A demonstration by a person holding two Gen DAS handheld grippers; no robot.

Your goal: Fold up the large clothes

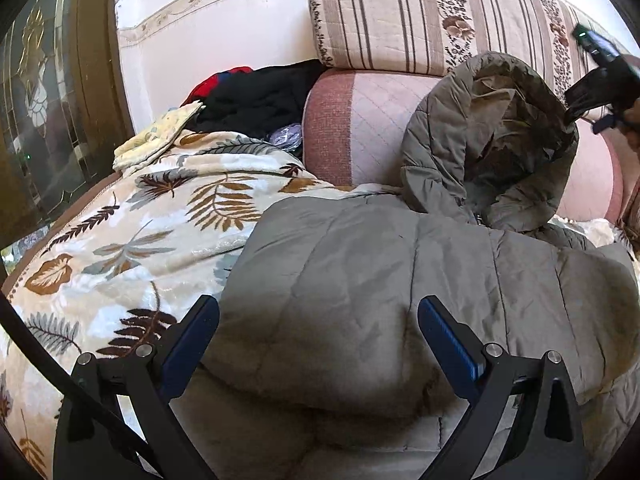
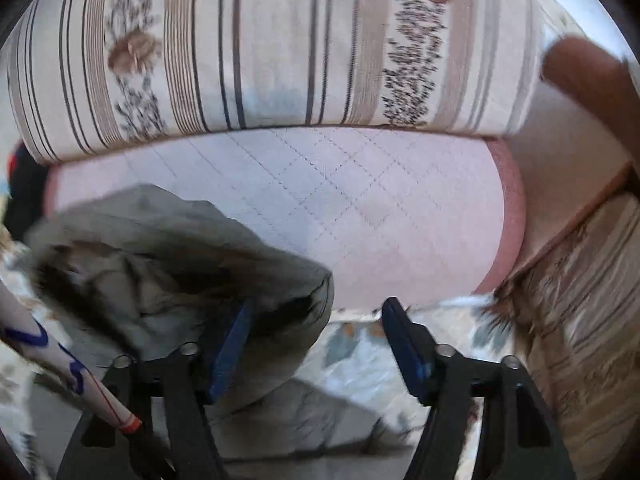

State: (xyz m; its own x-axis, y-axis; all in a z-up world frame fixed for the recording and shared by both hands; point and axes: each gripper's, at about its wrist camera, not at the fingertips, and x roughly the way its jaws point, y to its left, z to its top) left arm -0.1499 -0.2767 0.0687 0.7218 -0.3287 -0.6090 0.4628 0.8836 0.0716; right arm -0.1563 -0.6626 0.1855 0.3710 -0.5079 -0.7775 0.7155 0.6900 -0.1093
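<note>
The left claw (image 1: 318, 334) points forward and downward, its jaws spread wide with nothing pressed between the blue pads (image 1: 188, 344). The right claw (image 2: 316, 334) also tilts downward with its jaws apart and nothing gripped between them; its view is blurred. In the left wrist view the right claw (image 1: 600, 80) shows at the upper right edge, held aloft, a hand (image 1: 634, 120) partly visible on it.

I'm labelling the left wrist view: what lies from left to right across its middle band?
Glass-panelled door → leaf-print blanket → pink quilted cushion → grey jacket's hood → right gripper.
</note>
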